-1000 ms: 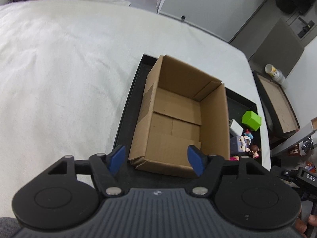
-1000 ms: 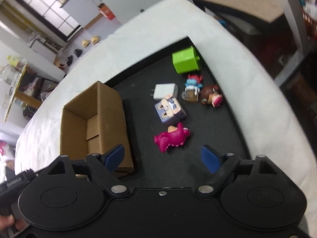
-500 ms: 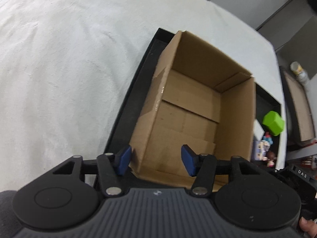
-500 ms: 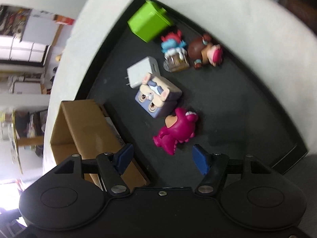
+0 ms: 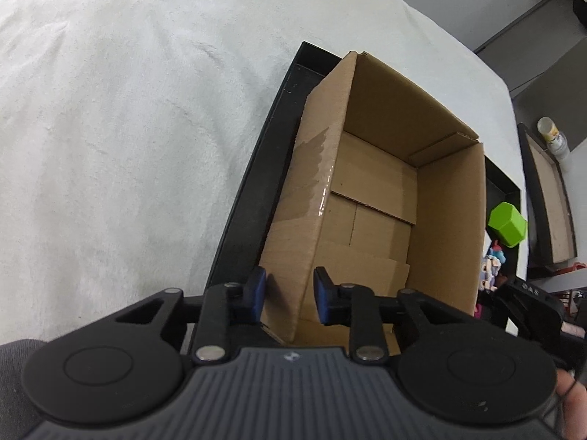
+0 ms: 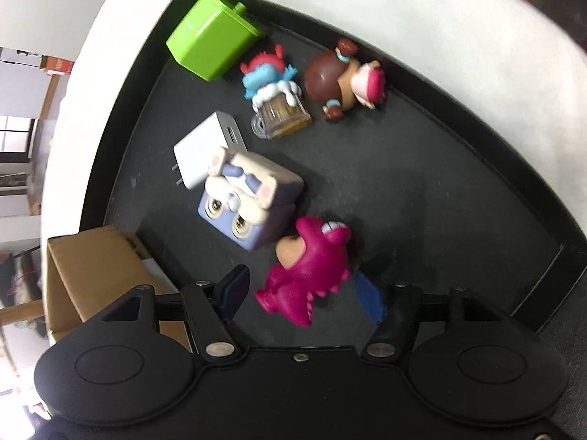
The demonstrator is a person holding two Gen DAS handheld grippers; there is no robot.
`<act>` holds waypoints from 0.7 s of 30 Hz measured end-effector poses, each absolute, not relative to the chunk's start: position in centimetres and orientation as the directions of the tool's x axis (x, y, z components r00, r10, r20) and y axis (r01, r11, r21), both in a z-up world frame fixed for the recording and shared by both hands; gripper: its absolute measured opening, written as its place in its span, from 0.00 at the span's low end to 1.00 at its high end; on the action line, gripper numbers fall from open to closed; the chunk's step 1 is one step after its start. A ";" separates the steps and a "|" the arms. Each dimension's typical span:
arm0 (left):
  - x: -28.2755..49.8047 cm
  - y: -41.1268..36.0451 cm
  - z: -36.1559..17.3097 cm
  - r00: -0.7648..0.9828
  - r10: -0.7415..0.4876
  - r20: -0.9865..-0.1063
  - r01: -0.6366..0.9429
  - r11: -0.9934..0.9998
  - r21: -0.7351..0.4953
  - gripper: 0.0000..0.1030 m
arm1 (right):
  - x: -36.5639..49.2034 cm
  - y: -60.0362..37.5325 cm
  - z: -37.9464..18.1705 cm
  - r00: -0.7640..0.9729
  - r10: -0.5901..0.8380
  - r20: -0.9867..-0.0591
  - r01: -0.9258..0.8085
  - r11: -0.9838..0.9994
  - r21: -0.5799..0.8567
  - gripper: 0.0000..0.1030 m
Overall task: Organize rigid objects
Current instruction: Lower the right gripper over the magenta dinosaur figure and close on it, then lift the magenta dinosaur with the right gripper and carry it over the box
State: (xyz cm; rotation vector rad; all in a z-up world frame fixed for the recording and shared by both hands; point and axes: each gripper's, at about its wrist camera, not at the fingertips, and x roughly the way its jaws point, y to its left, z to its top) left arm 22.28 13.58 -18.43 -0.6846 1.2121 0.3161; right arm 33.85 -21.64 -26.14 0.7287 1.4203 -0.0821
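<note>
An open, empty cardboard box (image 5: 381, 198) stands in a black tray (image 5: 256, 183). My left gripper (image 5: 288, 295) is open, its blue pads astride the box's near left wall, one outside and one inside, not clamped. My right gripper (image 6: 302, 293) is open with its pads on either side of the tail end of a magenta dinosaur figure (image 6: 312, 267) lying on the tray (image 6: 477, 190). Beyond it lie a lilac cube figure (image 6: 249, 201), a white charger (image 6: 205, 150), a blue figure with a mug (image 6: 275, 95), a brown-haired doll (image 6: 341, 80) and a green box (image 6: 212, 36).
The tray sits on a white cloth-covered table (image 5: 128, 128). The cardboard box (image 6: 95, 278) is at the left in the right wrist view. The green box (image 5: 508, 223) and small figures (image 5: 489, 267) lie right of the box. A side table with a bottle (image 5: 554, 139) stands off the table's right edge.
My left gripper moved in over the box's near left wall and narrowed. My right gripper dropped toward the tray, and its pads now flank the magenta dinosaur.
</note>
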 end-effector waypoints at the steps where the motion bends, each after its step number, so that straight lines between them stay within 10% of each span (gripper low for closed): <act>1: 22.2 13.7 -18.4 0.342 -0.133 -0.930 -0.564 0.762 -0.317 0.23 | 33.9 -21.5 -26.0 0.196 0.340 -0.920 0.469 0.791 0.392 0.62; 21: 18.8 14.6 -19.1 0.460 -0.210 -0.862 -0.426 0.800 -0.422 0.22 | 31.5 -18.9 -25.6 0.147 0.183 -0.972 0.240 0.947 0.214 0.44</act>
